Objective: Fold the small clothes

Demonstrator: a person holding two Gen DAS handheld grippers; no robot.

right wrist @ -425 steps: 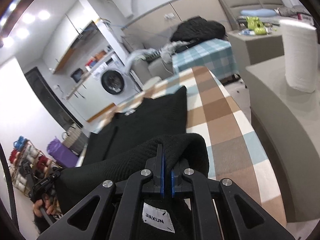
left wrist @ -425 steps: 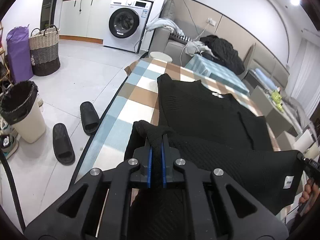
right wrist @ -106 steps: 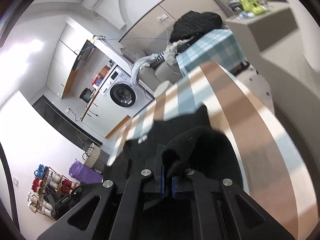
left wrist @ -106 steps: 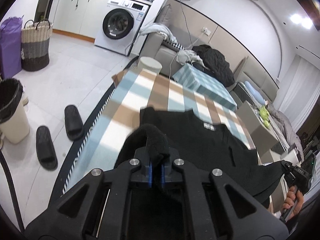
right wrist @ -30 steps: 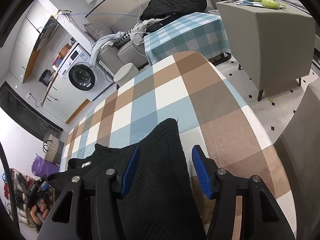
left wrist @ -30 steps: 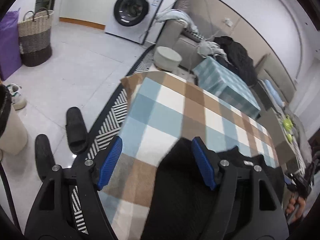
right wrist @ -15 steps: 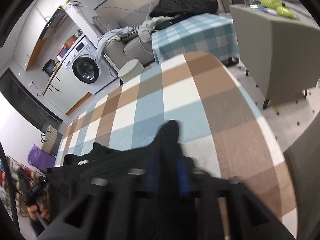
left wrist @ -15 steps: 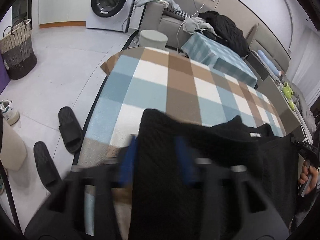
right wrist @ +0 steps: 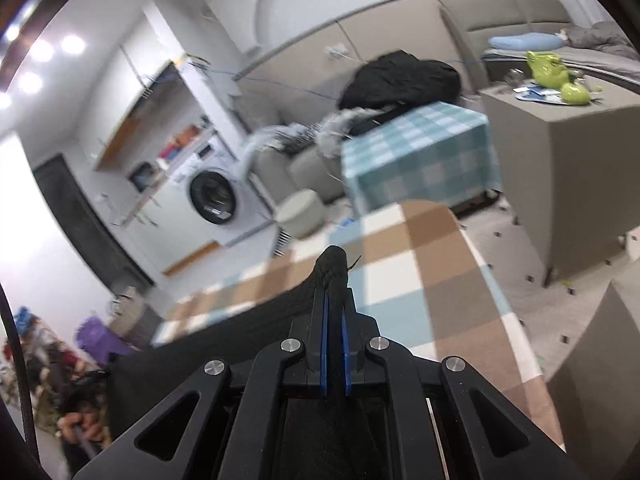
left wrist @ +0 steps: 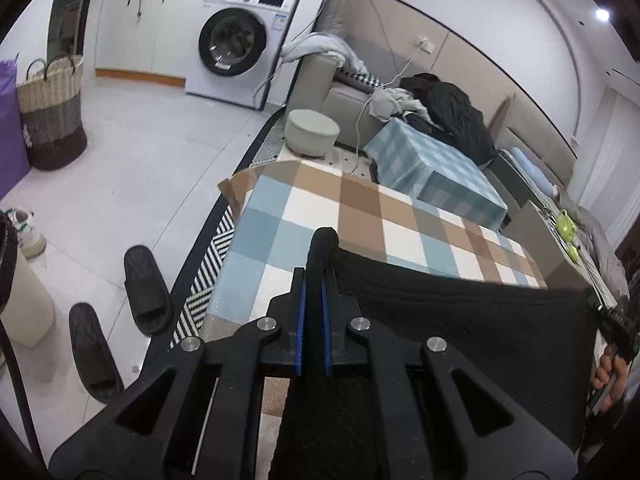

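A white front-loading washing machine (left wrist: 236,46) stands against white cabinets on a pale grey tiled floor (left wrist: 132,148). Nearby are a woven two-tone laundry basket (left wrist: 52,114), a round grey pouf (left wrist: 312,132), a grey sofa (left wrist: 344,96) and a teal checked cloth-covered box (left wrist: 432,168). Black slippers (left wrist: 146,284) lie beside a checked brown, blue and white table surface (left wrist: 360,216).

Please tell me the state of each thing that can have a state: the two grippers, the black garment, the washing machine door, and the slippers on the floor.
Left gripper: shut on a corner of the garment.
Right gripper: shut on another corner.
Black garment: held up, stretched between both grippers above the checkered table.
Washing machine door: closed.
Slippers: lying on the floor, apart, not worn.
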